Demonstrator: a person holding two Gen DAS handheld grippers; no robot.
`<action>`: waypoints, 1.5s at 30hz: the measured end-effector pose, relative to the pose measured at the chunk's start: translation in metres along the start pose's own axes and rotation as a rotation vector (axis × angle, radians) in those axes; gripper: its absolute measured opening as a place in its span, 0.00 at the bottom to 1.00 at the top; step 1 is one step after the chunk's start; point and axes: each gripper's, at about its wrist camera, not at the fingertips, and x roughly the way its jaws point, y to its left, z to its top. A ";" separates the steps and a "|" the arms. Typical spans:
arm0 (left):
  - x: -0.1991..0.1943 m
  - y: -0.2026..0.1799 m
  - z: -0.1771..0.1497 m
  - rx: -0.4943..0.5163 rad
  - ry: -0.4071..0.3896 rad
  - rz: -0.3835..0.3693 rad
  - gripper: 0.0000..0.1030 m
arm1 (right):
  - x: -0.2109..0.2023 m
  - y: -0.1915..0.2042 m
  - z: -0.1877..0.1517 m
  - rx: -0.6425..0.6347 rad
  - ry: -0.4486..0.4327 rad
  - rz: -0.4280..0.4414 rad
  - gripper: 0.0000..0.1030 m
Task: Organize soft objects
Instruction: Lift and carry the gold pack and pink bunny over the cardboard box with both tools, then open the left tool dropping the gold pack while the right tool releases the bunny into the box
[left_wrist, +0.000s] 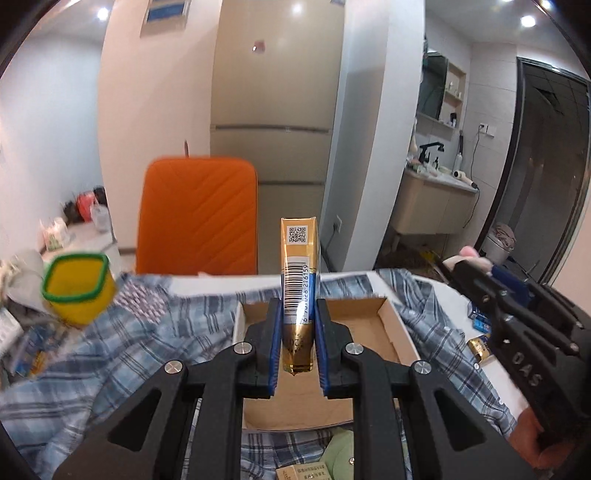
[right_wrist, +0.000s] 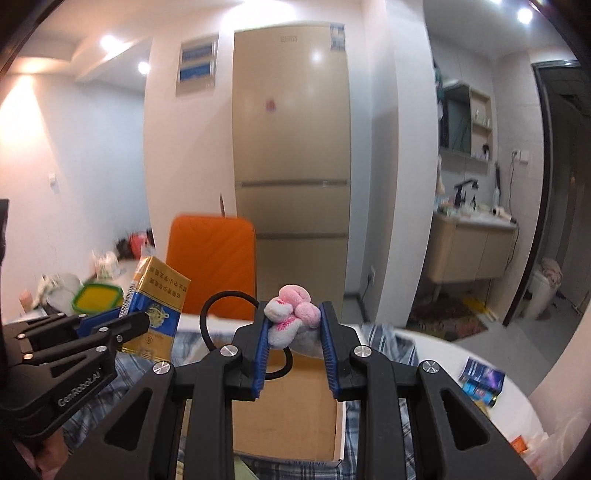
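The left claw (left_wrist: 298, 325) is gripping one gold-and-blue cigarette pack (left_wrist: 298, 280) upright by its narrow sides, lifting it above the shallow cardboard box (left_wrist: 384, 325), probably to clear this rigid thing out of the way. The right claw (right_wrist: 293, 328) is pinching one pink-and-white plush hair tie (right_wrist: 291, 314), its black elastic loop (right_wrist: 210, 314) dangling to the left, also over the single box, likely the place for soft things. One plaid shirt (left_wrist: 140, 343) is lying crumpled under the box on the table (right_wrist: 436, 354). One yellow green-rimmed container (left_wrist: 75, 284) is sitting far left.
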 end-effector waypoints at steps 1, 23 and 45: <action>0.008 0.002 -0.004 -0.006 0.019 0.005 0.15 | 0.012 0.000 -0.004 -0.002 0.028 -0.007 0.26; 0.080 0.026 -0.044 -0.031 0.278 0.011 0.15 | 0.117 0.017 -0.086 -0.083 0.311 0.043 0.26; 0.068 0.025 -0.038 -0.018 0.216 -0.008 0.53 | 0.111 -0.002 -0.078 0.000 0.278 0.041 0.54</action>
